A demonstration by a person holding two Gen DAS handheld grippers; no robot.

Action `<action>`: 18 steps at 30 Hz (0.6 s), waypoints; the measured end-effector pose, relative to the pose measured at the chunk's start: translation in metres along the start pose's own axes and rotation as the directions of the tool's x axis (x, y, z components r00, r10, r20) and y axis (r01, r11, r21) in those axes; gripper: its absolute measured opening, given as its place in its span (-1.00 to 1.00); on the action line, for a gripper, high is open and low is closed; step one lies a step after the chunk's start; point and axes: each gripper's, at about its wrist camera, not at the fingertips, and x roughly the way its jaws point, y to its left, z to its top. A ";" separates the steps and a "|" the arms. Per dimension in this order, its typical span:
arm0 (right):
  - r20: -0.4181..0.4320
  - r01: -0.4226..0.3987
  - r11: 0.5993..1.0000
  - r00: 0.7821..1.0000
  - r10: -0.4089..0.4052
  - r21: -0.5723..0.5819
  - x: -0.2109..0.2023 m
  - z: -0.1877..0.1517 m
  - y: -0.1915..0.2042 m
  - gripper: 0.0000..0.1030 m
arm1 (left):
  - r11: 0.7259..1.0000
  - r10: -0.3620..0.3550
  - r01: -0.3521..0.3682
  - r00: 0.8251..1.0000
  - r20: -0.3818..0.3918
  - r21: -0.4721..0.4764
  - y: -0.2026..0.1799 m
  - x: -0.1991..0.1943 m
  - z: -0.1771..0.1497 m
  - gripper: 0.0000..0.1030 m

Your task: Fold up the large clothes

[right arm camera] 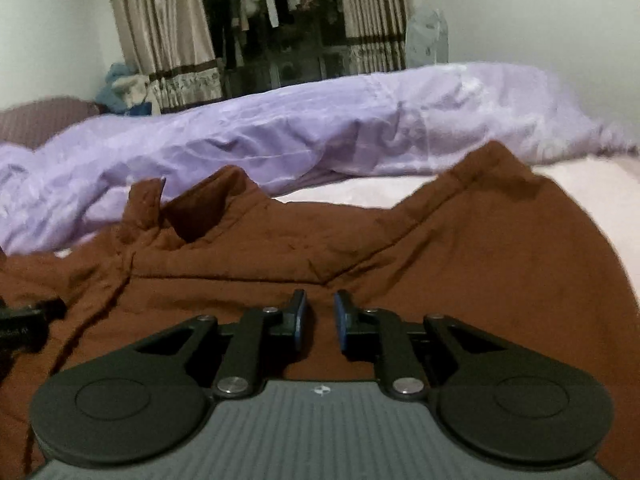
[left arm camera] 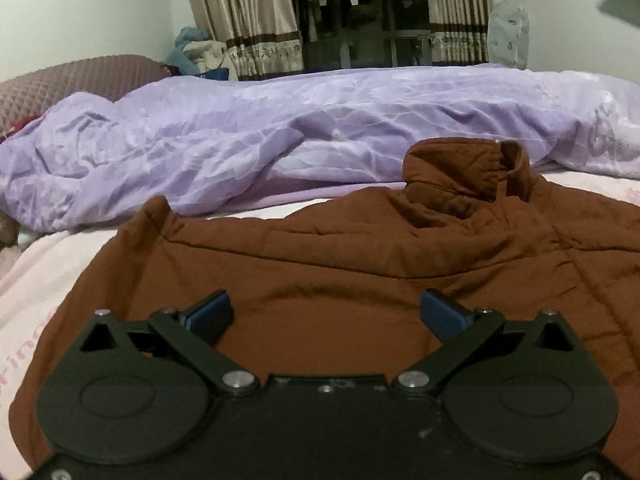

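A rust-brown padded jacket (left arm camera: 360, 248) is lying spread flat on a pale pink bedsheet (left arm camera: 44, 276), its stand-up collar pointing toward a crumpled lilac duvet (left arm camera: 240, 128). The left gripper (left arm camera: 326, 314) is hovering over the jacket, fingers spread wide and empty. The right gripper (right arm camera: 320, 320) is hovering with fingers nearly together, nothing pinched between them.
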 end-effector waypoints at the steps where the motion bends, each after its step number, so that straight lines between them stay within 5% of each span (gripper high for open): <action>1: 0.007 0.008 1.000 1.000 -0.008 -0.021 -0.003 0.000 0.004 -0.59 | 1.000 -0.003 0.003 1.000 0.000 -0.004 0.001 0.000 -0.001 1.00; 8: 0.032 -0.051 0.999 0.998 0.050 0.011 -0.017 0.007 -0.012 -0.59 | 0.999 -0.039 0.039 0.999 0.012 0.003 0.009 -0.003 0.003 1.00; 11: 0.079 -0.016 0.999 0.997 0.012 0.045 -0.028 0.018 -0.021 -0.58 | 0.998 -0.060 0.059 0.997 0.048 0.018 0.020 -0.010 0.013 1.00; 15: 0.166 0.085 0.996 0.983 -0.078 -0.035 -0.040 0.025 -0.026 -0.60 | 0.997 0.031 -0.042 0.983 0.179 0.062 0.044 -0.028 0.021 1.00; 18: 0.141 0.190 0.982 0.972 -0.187 -0.008 -0.030 0.024 -0.049 -0.60 | 0.988 0.145 -0.152 0.975 0.170 0.035 0.073 -0.016 0.017 0.99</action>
